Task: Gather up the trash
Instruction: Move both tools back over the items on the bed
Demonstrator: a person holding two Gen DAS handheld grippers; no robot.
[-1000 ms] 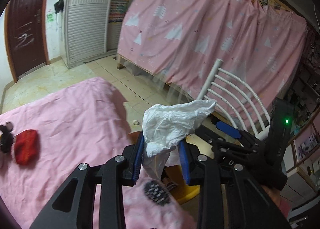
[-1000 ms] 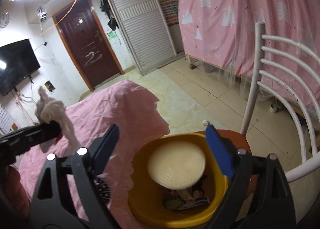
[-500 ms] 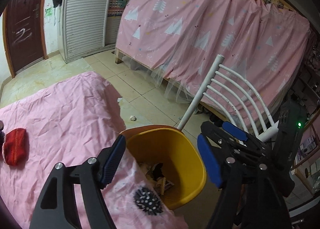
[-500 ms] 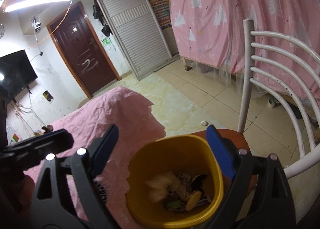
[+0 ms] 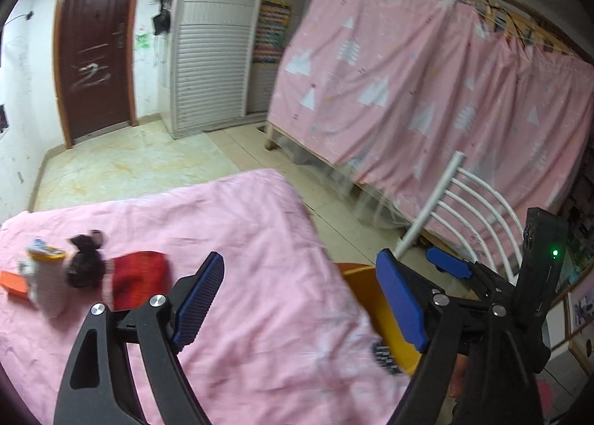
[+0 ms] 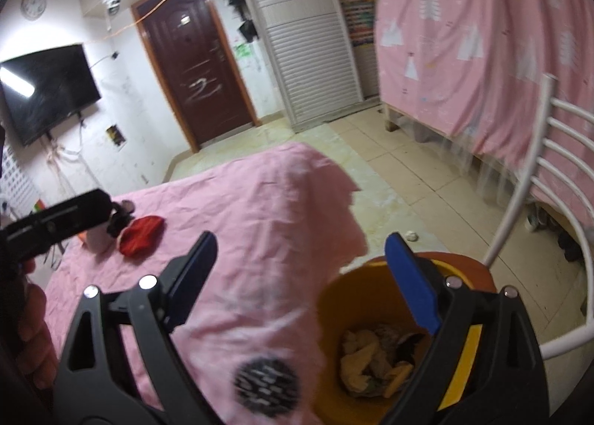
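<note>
Both claws empty over the pink-covered surface (image 5: 260,224), trash lying in the yellow bin (image 6: 334,317).

The left claw (image 5: 300,306) has just been opening and stands wide apart with nothing between its pads; the right claw (image 6: 304,280) is likewise spread and empty. Crumpled paper trash (image 6: 364,358) sits at the bottom of the bin, just beside the surface's edge (by a white chair (image 6: 534,179)). Farther along the cloth lie a red item (image 5: 139,274), a dark item (image 5: 85,261) and a capped tube (image 5: 46,284).

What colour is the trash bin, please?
Yellow bin, shown best in the right wrist view.
</note>
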